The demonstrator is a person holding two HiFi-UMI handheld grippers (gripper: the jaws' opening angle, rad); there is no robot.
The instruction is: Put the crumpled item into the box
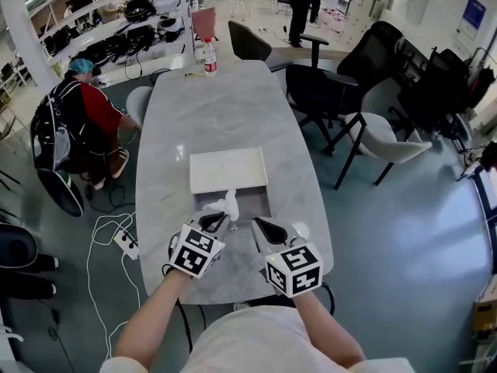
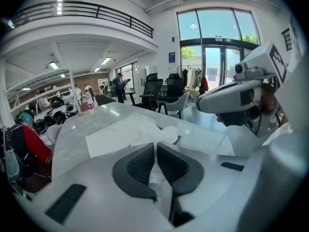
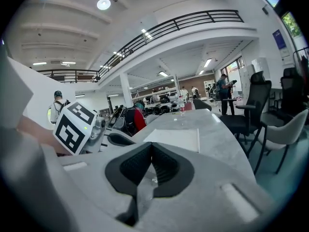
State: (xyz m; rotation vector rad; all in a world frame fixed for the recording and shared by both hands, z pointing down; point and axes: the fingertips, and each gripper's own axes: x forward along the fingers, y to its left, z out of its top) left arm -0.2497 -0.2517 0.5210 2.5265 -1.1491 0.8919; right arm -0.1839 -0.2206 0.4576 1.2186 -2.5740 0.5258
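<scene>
The white crumpled paper-like item (image 1: pixel 226 203) stands above the near left corner of the shallow open box (image 1: pixel 262 208), pinched in the left gripper (image 1: pixel 217 221). In the left gripper view that gripper's (image 2: pixel 156 146) dark ribbed pads are pressed together on a fold of the item (image 2: pixel 158 178).

The right gripper (image 1: pixel 260 225) hovers just beside the left one, at the box's near edge. The right gripper view shows its (image 3: pixel 151 146) pads closed against each other with nothing held.

The box's white flat lid (image 1: pixel 227 169) lies touching the far side of the box on the grey marble-patterned oval table (image 1: pixel 217 107). Each gripper's cube carries black-and-white square markers.

Both grippers are close to the table's near edge. Beyond the lid, bare marble runs to a clear bottle (image 1: pixel 209 57) at the far end; its red label is too small to read. A black office chair (image 1: pixel 311 84) and a grey shell chair (image 1: pixel 380 138) stand along the right side, and a seated person in red (image 1: pixel 85 119) is near the left side.
</scene>
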